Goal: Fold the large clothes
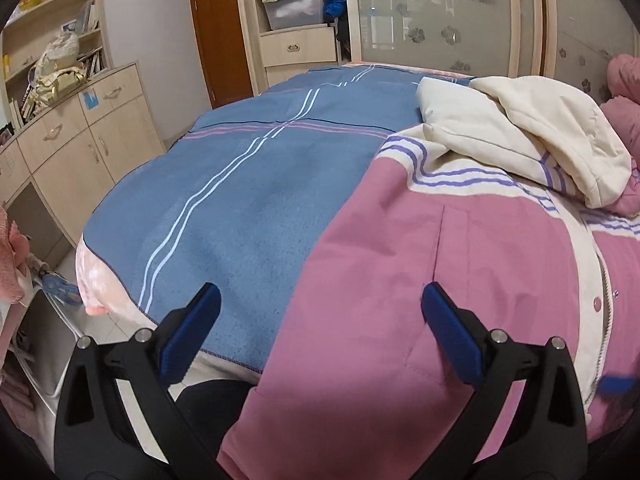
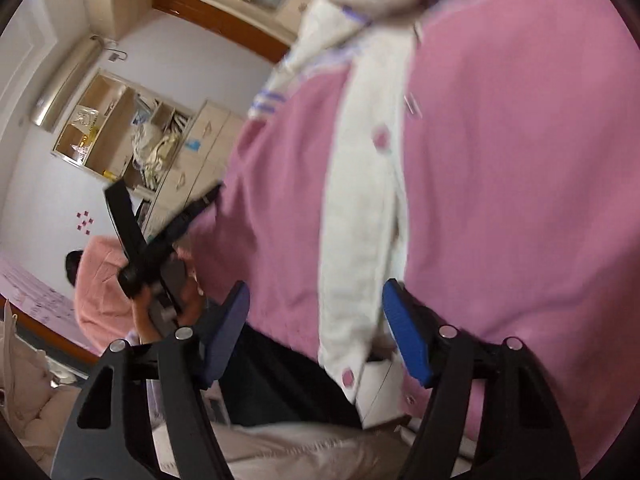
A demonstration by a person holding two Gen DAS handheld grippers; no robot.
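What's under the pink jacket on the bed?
The pink jacket lies on a blue striped blanket. The blanket shows only beside it; whatever else lies beneath is covered.

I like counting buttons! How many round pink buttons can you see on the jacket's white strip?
2 in the right wrist view: one button higher up the white strip, one button near its bottom end. More may be hidden under the hood or folds.

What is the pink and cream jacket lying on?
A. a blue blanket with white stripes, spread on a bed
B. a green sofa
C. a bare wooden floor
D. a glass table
A: in the left wrist view the jacket rests on the blue blanket crossed by white stripes, which covers the bed.
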